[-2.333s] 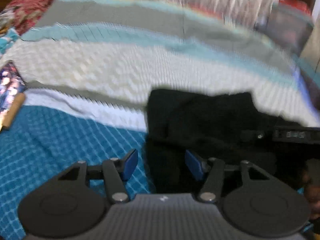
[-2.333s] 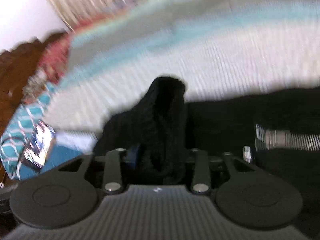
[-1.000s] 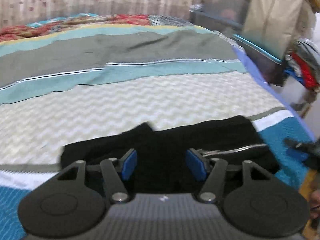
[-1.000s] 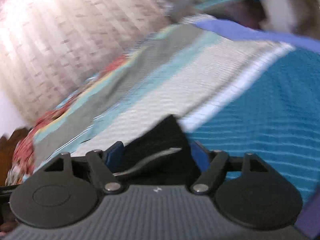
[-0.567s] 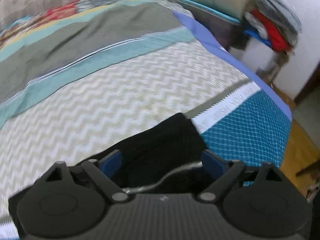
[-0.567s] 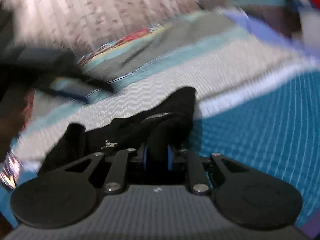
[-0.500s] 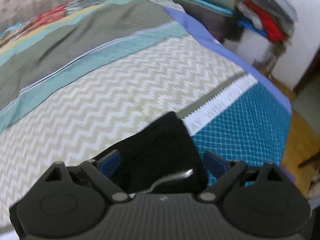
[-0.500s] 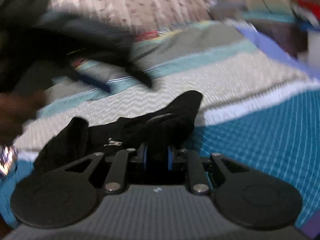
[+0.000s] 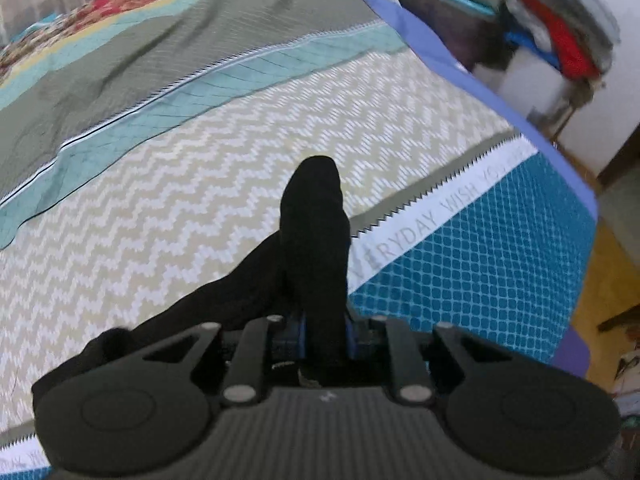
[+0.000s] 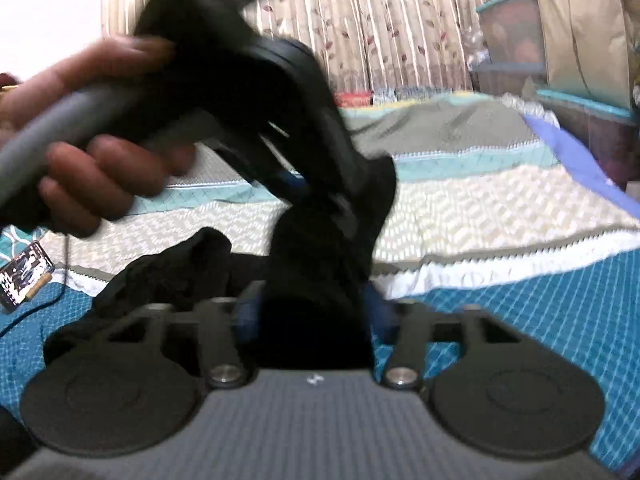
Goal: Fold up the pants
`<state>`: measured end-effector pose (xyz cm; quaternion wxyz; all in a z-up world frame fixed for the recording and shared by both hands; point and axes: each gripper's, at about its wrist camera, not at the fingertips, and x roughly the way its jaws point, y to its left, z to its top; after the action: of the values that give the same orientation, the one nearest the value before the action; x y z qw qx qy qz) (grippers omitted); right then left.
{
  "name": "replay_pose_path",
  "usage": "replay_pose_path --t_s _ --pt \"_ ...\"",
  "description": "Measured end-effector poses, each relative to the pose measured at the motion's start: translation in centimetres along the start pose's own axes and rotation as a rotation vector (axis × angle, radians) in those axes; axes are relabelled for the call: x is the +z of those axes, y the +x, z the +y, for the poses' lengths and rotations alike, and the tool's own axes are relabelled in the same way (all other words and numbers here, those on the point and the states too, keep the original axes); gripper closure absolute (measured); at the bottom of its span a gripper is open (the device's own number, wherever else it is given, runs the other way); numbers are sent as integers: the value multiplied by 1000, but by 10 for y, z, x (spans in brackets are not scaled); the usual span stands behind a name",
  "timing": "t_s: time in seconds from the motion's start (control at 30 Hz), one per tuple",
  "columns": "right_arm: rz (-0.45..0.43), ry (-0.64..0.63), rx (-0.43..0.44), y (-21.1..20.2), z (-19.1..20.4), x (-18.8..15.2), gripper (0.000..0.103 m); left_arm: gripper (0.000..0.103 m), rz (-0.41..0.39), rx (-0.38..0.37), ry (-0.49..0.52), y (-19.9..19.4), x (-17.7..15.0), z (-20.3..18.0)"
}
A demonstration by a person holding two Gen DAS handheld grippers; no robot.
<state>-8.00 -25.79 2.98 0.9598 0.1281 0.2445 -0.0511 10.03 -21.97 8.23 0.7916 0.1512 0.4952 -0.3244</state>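
Gripping: your left hand-held gripper has just clamped onto the black fabric pants.
Right hand-held gripper: just widened, pants between, grip unclear.
Pants: bunched on the patterned bed.
Next: probably carry the fold across.

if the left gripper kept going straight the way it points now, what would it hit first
Probably the bedspread: the left gripper, just closed on the black pants, aims down at its zigzag band. Depth is uncertain.

A bed wears a striped, zigzag-patterned bedspread. Leaf-print curtains hang behind it. Lidded plastic storage bins and piled clothes stand beside it on a wooden floor.
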Motion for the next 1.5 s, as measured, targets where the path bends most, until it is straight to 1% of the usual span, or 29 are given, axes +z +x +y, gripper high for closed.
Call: replay_pose_path --t_s 0.03,0.1,0.23,0.3,0.33,0.43,0.57,0.63,0.77,0.87,0.9,0.93,1.0,1.03,1.07,1.1,1.17,1.23,1.27,1.3,1.33,1.37,1.4,1.43,1.47,1.5 --pt "16 12 12 3 0 1 57 88 -7 -12 -16 -7 -3 7" --pt "32 23 39 3 2 5 82 89 -26 -33 -46 -22 -8 19" --pt "-37 -18 88 -15 25 19 83 89 -105 -62 -99 -57 -15 44" --pt "-55 -44 125 -20 41 28 83 89 -142 -79 -135 -75 -21 60" --pt "-57 -69 139 -25 52 28 83 89 -161 -82 -153 -84 -27 69" --pt "-49 -177 176 -22 88 34 83 89 -199 -66 -205 -105 -47 96" --pt "-7 -322 226 -6 137 29 83 89 -215 -25 -297 -116 -82 139" --pt "21 -379 256 5 158 25 83 89 -209 -14 -371 -113 -105 166" --pt "101 -472 309 29 191 9 83 89 -212 -8 -481 -101 -147 206" --pt "179 -548 300 50 206 -9 81 88 -199 -2 -540 -78 -171 223" --pt "209 -572 295 56 210 -15 77 86 -182 6 -551 -68 -178 229" --pt "237 -592 290 61 212 -20 75 81 -159 20 -563 -55 -182 232" --pt "251 -610 294 57 214 -24 73 74 -124 45 -589 -36 -192 237" --pt "253 -617 319 51 215 -21 68 71 -127 43 -604 -30 -195 239" --pt "253 -617 352 44 215 -19 63 70 -139 41 -612 -29 -204 243" --pt "262 -598 397 38 211 -16 52 68 -150 44 -619 -30 -206 243" --pt "281 -530 463 26 200 -9 51 65 -155 50 -626 -32 -206 243" --pt "283 -461 485 18 187 1 53 57 -157 71 -619 -37 -207 242" --pt "268 -432 486 16 180 7 53 55 -160 91 -611 -41 -207 240" --pt "239 -400 484 10 172 15 53 50 -159 105 -607 -43 -207 237" --pt "210 -372 478 6 165 20 53 49 -159 110 -603 -48 -209 234" --pt "176 -340 465 1 156 28 53 48 -162 104 -600 -53 -211 232" --pt "149 -311 443 0 146 35 53 46 -167 96 -597 -56 -212 230" --pt "130 -278 406 1 135 42 56 42 -176 90 -589 -61 -215 226" --pt "126 -250 365 4 126 46 58 41 -183 91 -579 -66 -217 221" --pt "135 -216 316 9 117 49 65 38 -188 99 -565 -69 -218 215"
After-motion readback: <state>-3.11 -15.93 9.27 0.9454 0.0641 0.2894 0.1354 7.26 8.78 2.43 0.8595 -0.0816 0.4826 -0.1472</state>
